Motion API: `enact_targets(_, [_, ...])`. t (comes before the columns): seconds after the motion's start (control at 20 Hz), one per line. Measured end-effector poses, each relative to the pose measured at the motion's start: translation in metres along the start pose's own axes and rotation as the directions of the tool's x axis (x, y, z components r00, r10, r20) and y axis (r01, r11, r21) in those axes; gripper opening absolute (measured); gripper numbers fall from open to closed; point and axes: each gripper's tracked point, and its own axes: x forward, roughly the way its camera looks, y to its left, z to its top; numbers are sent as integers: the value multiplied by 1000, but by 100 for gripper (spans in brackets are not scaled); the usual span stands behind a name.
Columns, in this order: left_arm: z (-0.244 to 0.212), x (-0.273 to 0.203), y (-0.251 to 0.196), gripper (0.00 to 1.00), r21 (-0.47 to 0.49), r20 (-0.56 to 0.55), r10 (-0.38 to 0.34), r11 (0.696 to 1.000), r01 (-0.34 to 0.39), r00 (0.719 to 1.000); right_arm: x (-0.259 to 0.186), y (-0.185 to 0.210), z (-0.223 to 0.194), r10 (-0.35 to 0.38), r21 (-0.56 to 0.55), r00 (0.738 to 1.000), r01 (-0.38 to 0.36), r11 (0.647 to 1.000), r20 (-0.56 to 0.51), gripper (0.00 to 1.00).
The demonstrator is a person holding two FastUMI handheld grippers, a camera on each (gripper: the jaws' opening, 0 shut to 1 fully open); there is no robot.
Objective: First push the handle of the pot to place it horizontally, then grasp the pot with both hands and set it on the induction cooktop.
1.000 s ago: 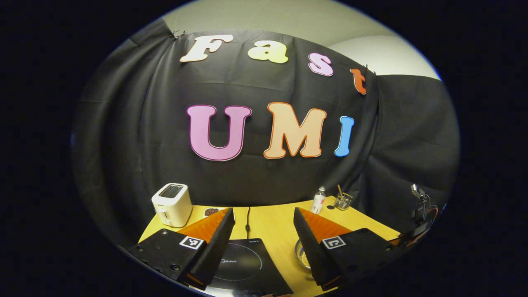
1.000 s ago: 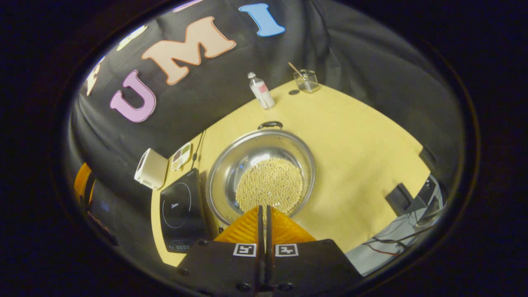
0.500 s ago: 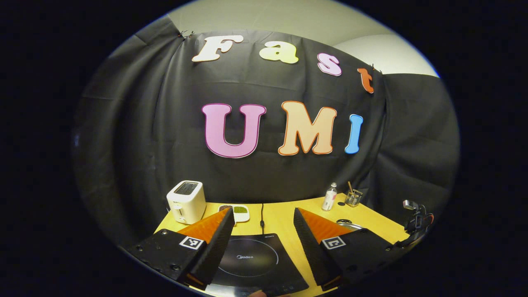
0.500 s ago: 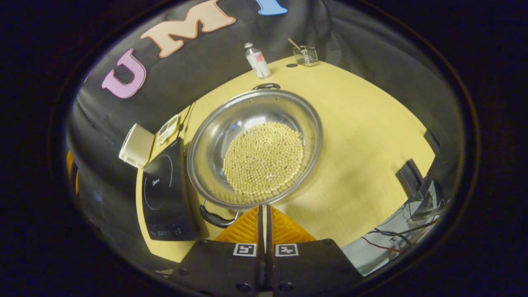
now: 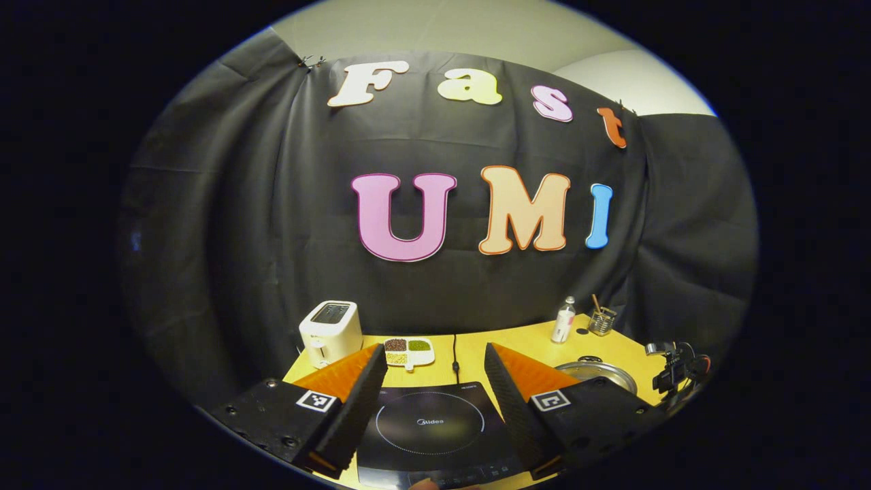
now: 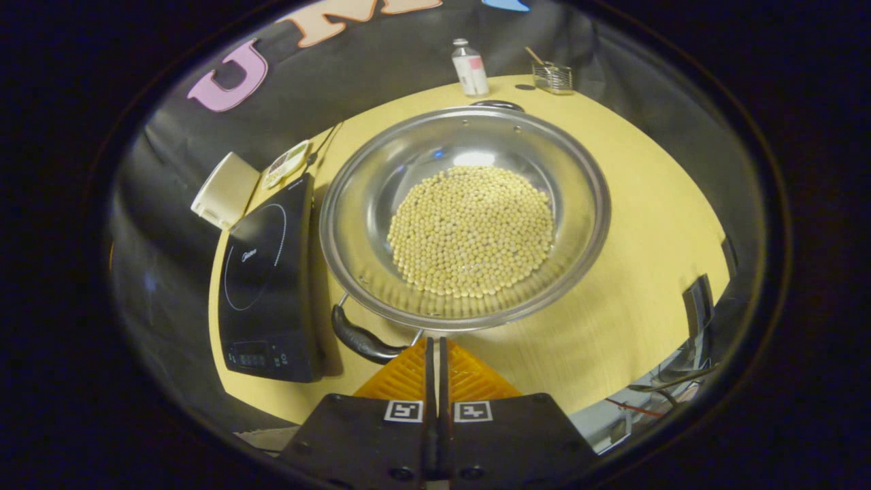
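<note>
A wide steel pot [image 6: 354, 211] holding pale beans sits on the yellow table, with one black handle [image 6: 364, 340] at its near rim and another handle [image 6: 500, 105] at the far rim. My right gripper [image 6: 434, 341] is shut, empty, its tips just right of the near handle. The black induction cooktop [image 6: 265, 272] lies left of the pot. In the left gripper view my left gripper [image 5: 435, 367] stands open above the cooktop [image 5: 430, 423], with the pot's rim [image 5: 599, 371] to the right.
A white toaster [image 5: 331, 331] and a divided dish of grains [image 5: 408, 349] stand behind the cooktop. At the back right are a small bottle [image 6: 469, 67] and a glass holder [image 6: 552, 76]. A cable [image 5: 454, 350] runs back from the cooktop. Equipment [image 5: 670, 371] sits off the right edge.
The right gripper has dropped and moved closer to the pot's near handle, staying shut. The left gripper has drawn back and swung, so more of the cooktop and pot rim show.
</note>
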Motion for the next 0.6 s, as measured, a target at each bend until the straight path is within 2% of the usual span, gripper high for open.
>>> enact_targets(0.35, [-9,2,11,88,4,-25,26,1000,-26,999,10,43,4,72,-3,997,-72,997,-32,2])
enact_targets(0.5, [-7,2,13,88,-2,-26,33,999,-33,999,15,59,13,102,42,994,-101,994,-35,0])
enact_targets(0.6, [-8,4,14,89,9,-26,31,999,-31,999,19,69,16,120,65,992,-117,991,-40,2])
